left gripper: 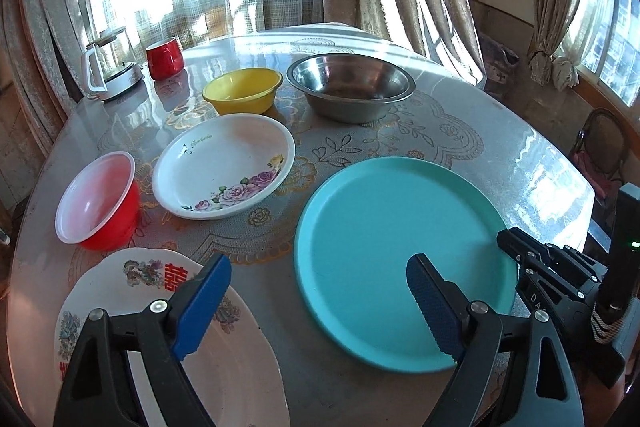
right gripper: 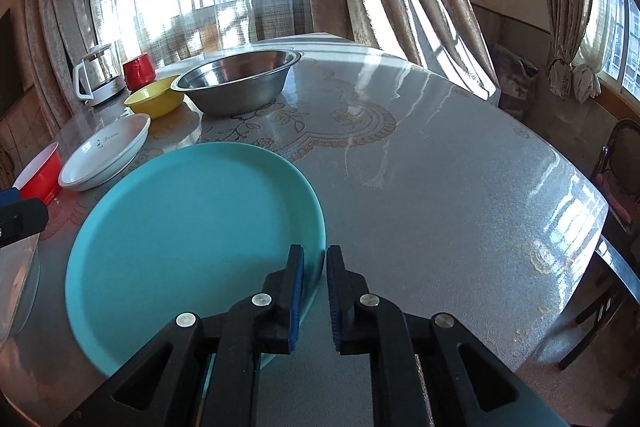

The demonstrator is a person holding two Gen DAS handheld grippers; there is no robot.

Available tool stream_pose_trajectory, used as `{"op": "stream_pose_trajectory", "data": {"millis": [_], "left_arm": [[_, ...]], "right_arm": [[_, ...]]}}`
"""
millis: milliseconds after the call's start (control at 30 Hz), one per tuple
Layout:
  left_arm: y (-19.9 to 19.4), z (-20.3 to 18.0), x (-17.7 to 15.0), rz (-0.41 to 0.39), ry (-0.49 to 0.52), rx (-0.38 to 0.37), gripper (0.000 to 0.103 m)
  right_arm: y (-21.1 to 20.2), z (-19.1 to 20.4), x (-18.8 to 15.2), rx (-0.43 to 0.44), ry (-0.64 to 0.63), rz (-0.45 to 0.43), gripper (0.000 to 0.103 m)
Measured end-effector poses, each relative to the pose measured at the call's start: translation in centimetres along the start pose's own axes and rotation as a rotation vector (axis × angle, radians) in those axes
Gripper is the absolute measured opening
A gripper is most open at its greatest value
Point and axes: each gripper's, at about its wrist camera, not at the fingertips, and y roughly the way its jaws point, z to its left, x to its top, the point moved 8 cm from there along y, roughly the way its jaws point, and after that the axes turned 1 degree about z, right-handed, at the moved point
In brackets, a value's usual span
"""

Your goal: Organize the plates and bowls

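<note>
A large teal plate (left gripper: 400,259) (right gripper: 192,239) lies on the round table. My right gripper (right gripper: 315,267) is shut on its right rim, one finger inside, one outside; it shows in the left wrist view (left gripper: 560,267) too. My left gripper (left gripper: 316,291) is open and empty above the table, between the teal plate and a white plate with red characters (left gripper: 168,331). Further back stand a red bowl (left gripper: 100,203), a white flowered dish (left gripper: 224,167), a yellow bowl (left gripper: 242,89) and a steel bowl (left gripper: 352,83).
A glass kettle (left gripper: 110,61) and a red cup (left gripper: 165,58) stand at the table's far left. Curtains and windows lie behind. A chair (right gripper: 624,163) stands at the table's right edge. The tablecloth (right gripper: 440,187) right of the teal plate is bare.
</note>
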Motion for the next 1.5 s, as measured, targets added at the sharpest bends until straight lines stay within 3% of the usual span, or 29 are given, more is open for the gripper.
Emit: {"op": "stream_pose_trajectory", "data": {"millis": [200,433,767,867,1033,1200,1367,1500], "left_arm": [[1.6,0.1,0.5,0.035,0.030,0.069,0.090],[3.7,0.0,0.2,0.103,0.027,0.093,0.090],[6.0,-0.5,-1.3,0.215,0.007,0.039,0.034],[5.9,-0.7,-1.4,0.217,-0.020,0.007,0.025],[5.7,-1.1,-1.6,0.206,-0.017,-0.001,0.024],[5.7,-2.1,-1.6,0.192,-0.010,-0.001,0.024],[6.1,-2.5,-1.0,0.197,-0.058,-0.014,0.024],[6.0,-2.9,-1.1,0.183,-0.035,0.002,0.024]], "right_arm": [[0.1,-0.7,0.3,0.062,0.060,0.025,0.009],[0.0,-1.2,0.5,0.097,0.107,0.032,0.009],[0.3,-2.3,1.6,0.071,0.115,0.034,0.008],[0.3,-2.4,1.6,0.078,0.124,0.040,0.008],[0.7,-2.6,1.6,0.087,0.130,0.055,0.009],[1.6,-2.8,1.9,0.036,0.111,0.064,0.013],[2.5,-3.6,3.0,0.043,0.150,0.068,0.013],[2.9,-4.1,3.2,0.039,0.173,0.063,0.013]]}}
